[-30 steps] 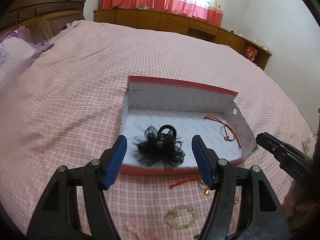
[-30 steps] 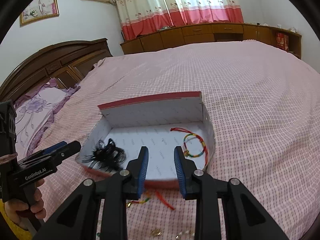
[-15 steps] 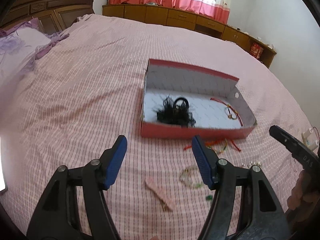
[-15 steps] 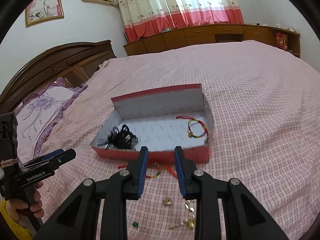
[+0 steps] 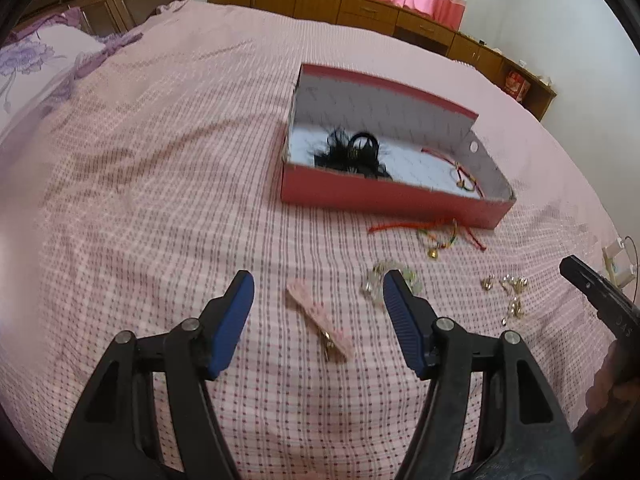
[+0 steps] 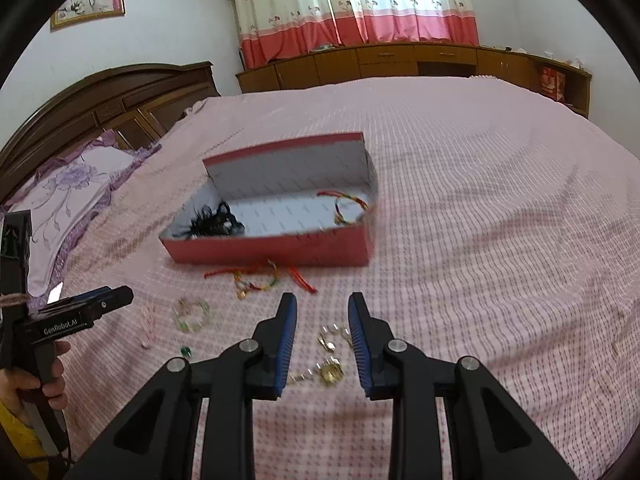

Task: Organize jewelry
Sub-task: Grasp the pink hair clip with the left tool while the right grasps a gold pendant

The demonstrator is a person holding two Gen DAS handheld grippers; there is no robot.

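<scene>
— While both grippers hang over the bed (image 5: 160, 184), where's the jewelry?
— Black hair tie (image 5: 352, 156) and a braided bracelet (image 6: 350, 206) lie in the red box (image 5: 384, 196). Another bracelet (image 5: 436, 236), a pink clip (image 5: 320, 320) and gold earrings (image 6: 332, 354) lie on the bedspread before it.
— Fingers?
— Left gripper (image 5: 318, 300): spread wide, empty, above the clip. Right gripper (image 6: 322, 320): parted narrowly, empty, over the earrings.

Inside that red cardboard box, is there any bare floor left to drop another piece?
Yes. The red cardboard box has a bare white middle between the black feathery hair tie at its left end and the red braided bracelet at its right. Outside, the bedspread along its front wall is crowded with a loose string bracelet.
</scene>
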